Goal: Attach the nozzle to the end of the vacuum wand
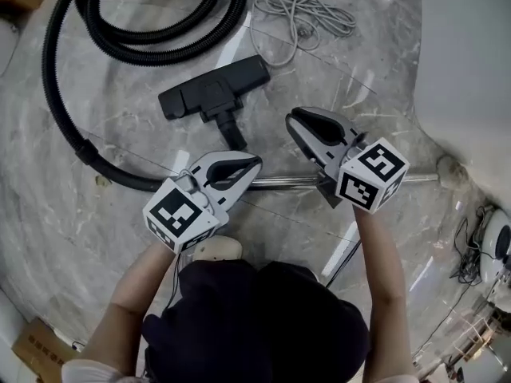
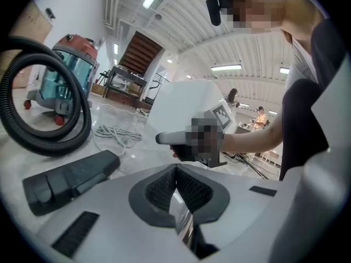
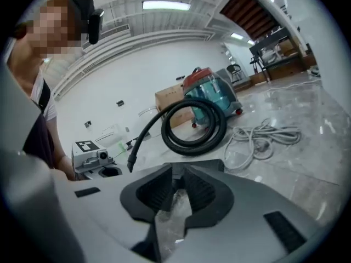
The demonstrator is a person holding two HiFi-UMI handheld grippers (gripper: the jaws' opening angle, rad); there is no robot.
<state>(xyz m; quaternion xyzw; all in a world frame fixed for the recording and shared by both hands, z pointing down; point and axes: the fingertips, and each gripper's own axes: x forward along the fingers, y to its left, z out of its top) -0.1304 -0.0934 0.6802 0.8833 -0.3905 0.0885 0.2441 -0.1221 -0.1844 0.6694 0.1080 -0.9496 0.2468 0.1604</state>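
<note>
Two grippers over wand [image 1: 415,179], nozzle [image 1: 211,90] ahead.
Left gripper [image 1: 254,164] closed, right gripper [image 1: 292,120] slightly apart; both empty, probably lining up grabs.

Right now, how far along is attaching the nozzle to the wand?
Done: nothing; the nozzle lies on the floor; the wand is bare at its right end. In hand: nothing; left gripper shut, right gripper slightly open, both empty. Left: grasp, align, join.
</note>
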